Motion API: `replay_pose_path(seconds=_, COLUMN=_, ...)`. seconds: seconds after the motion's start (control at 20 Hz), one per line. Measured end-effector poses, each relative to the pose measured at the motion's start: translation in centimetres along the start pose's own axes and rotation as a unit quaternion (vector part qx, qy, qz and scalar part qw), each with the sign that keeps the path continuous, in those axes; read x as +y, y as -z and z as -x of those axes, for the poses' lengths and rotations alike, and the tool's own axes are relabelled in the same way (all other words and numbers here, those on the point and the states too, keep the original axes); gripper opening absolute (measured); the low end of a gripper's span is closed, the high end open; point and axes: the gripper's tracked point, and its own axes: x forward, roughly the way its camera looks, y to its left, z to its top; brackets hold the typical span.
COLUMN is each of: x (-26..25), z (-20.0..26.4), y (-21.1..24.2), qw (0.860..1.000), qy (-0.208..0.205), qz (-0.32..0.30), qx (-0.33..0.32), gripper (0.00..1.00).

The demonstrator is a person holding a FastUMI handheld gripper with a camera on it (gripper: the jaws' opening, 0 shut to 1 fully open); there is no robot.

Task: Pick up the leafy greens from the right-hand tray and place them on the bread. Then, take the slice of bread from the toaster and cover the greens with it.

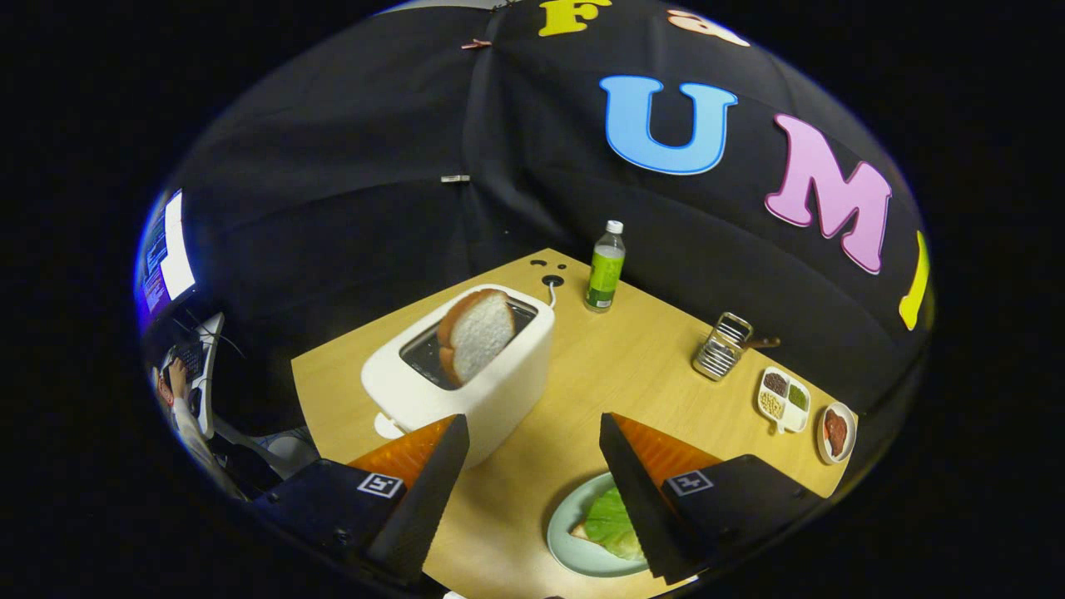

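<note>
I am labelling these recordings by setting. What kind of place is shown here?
Probably a staged kitchen tabletop inside a recording booth, not a real kitchen. A toaster holding bread and a plate with greens stand on a table; black cloth walls surround it. The open gripper holds nothing.

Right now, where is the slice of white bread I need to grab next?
The slice of white bread stands tilted in the white toaster's slot, just beyond the left finger of the open gripper, left of the green bottle.
</note>
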Motion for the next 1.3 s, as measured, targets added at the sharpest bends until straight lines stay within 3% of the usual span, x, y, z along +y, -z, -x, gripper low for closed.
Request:
replay_pose_path(seconds=0.55, x=5.2, z=-4.4, y=-3.7, qw=0.999, qy=-0.034, qz=0.021, qx=-0.008, gripper=0.98)
replay_pose_path(seconds=1.3, x=5.0, z=-10.7, y=-4.8, qw=1.000, qy=-0.004, qz=-0.015, qx=-0.011, gripper=0.95)
